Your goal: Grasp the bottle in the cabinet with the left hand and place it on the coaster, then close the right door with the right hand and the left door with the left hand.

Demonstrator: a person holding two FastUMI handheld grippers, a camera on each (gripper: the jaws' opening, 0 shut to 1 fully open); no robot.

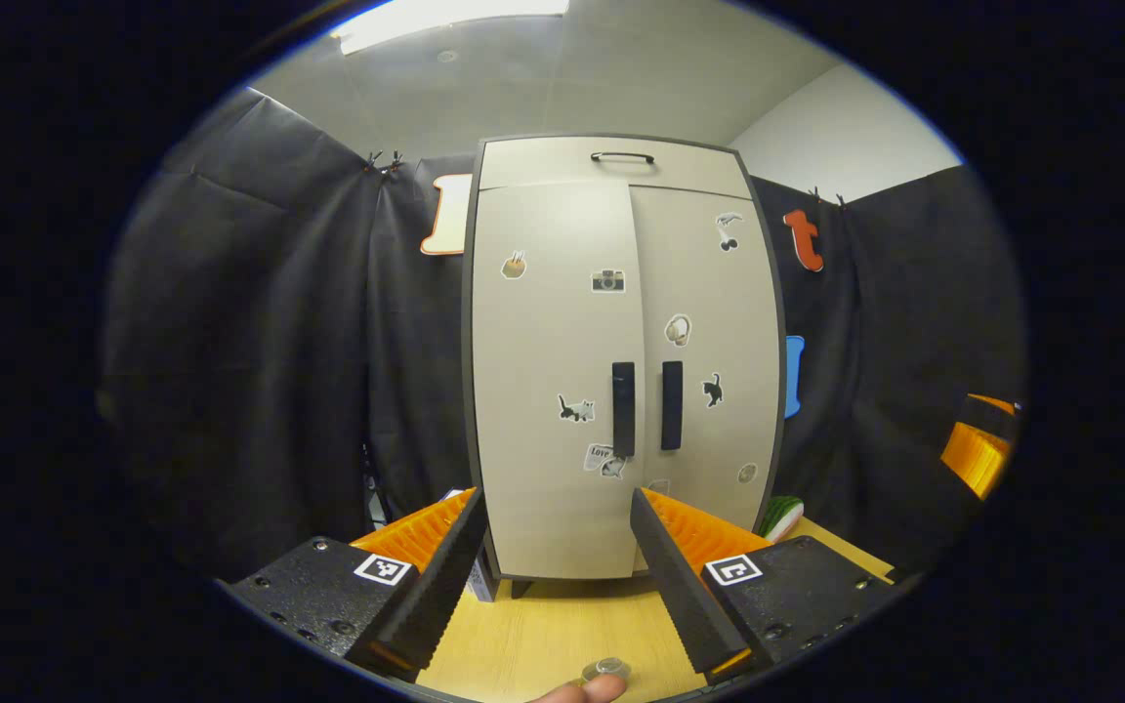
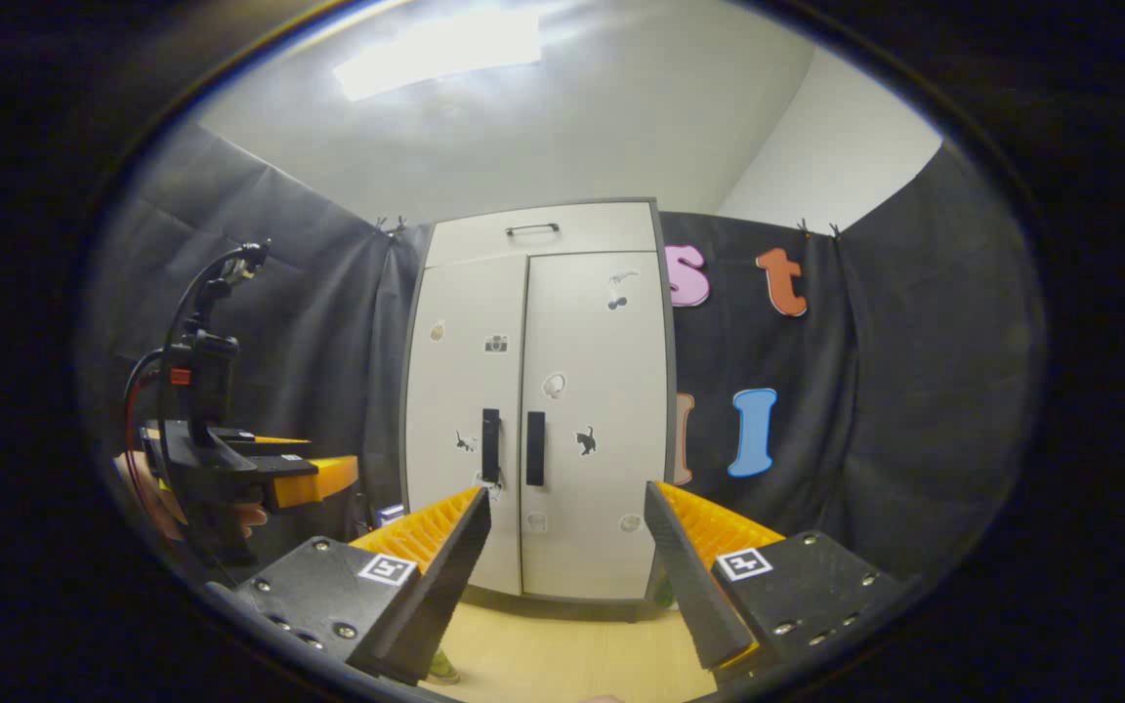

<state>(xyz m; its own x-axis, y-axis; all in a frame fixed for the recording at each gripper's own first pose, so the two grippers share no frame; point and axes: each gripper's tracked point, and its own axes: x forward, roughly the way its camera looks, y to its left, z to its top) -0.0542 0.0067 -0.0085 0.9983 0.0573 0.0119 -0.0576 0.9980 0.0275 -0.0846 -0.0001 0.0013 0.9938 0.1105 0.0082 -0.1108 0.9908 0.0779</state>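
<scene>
A tall beige cabinet point(image 1: 621, 361) stands on the wooden table, straight ahead in the left gripper view. Both its doors are shut and hide what is inside. Two dark vertical handles point(image 1: 624, 408) sit side by side at the centre seam. My left gripper point(image 1: 555, 498) is open a short way in front of the left door, with nothing between its fingers. In the right gripper view the cabinet point(image 2: 538, 410) is farther off. My right gripper point(image 2: 567, 490) is open and holds nothing. The left gripper point(image 2: 328, 475) shows there at the left, held by a hand.
A small clear round object point(image 1: 606, 669) lies on the table point(image 1: 543, 625) at the bottom edge beside a fingertip; I cannot tell what it is. A green striped item point(image 1: 782, 516) sits right of the cabinet's foot. The right gripper point(image 1: 978, 449) shows at far right.
</scene>
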